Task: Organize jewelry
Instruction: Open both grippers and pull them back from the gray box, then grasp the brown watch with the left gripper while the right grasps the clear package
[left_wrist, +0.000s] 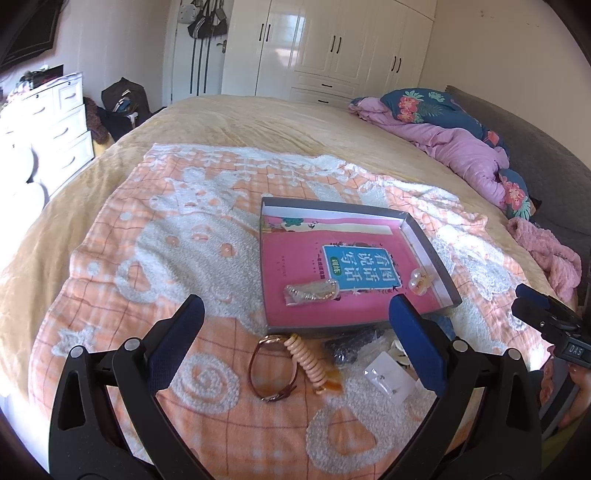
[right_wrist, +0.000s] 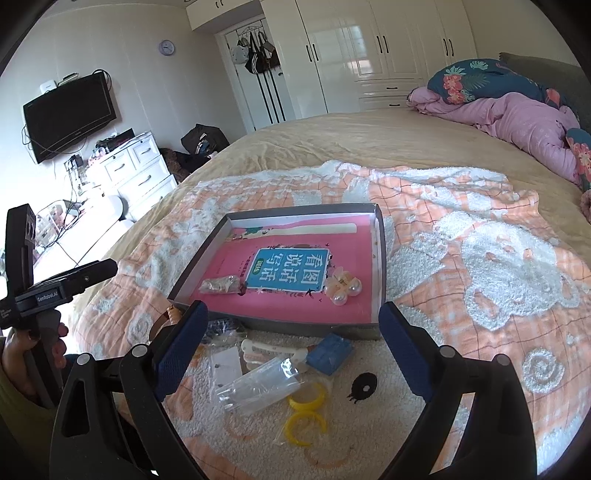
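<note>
The left gripper (left_wrist: 295, 321) has its blue-padded fingers (left_wrist: 417, 339) spread wide with nothing between them; they touch nothing and hang above the blanket just short of the grey box (left_wrist: 432, 254). The right gripper (right_wrist: 291, 332) stands the same way: its jaws are wide apart, they hold nothing, and the fingers (right_wrist: 181, 343) hover clear of the loose items near the box's front wall.

The grey box lies open on an orange and white blanket (left_wrist: 147, 258) spread over the bed (left_wrist: 258, 118). A pink book (right_wrist: 295, 295) covers the floor of the box. On the book, toward the box's front wall, lie a bagged gold chain (left_wrist: 310, 291) and, beside it nearer the box's right wall, a pearl hair clip (right_wrist: 341, 288).

Outside the box, along its front wall, the rest of the jewelry lies scattered on the blanket. From the left wrist view a watch with a brown strap (left_wrist: 269, 369) and a cream coil hair tie (left_wrist: 306, 360) touch each other, with a dark beaded piece (left_wrist: 347, 347) and a small clear bag (left_wrist: 388, 376) close by. From the right wrist view a clear plastic wrapper (right_wrist: 258, 387), a blue block (right_wrist: 330, 350), a white clip (right_wrist: 258, 350) and two yellow rings (right_wrist: 306, 410) lie just in front of the box, between that gripper's fingers and the box wall.
</note>
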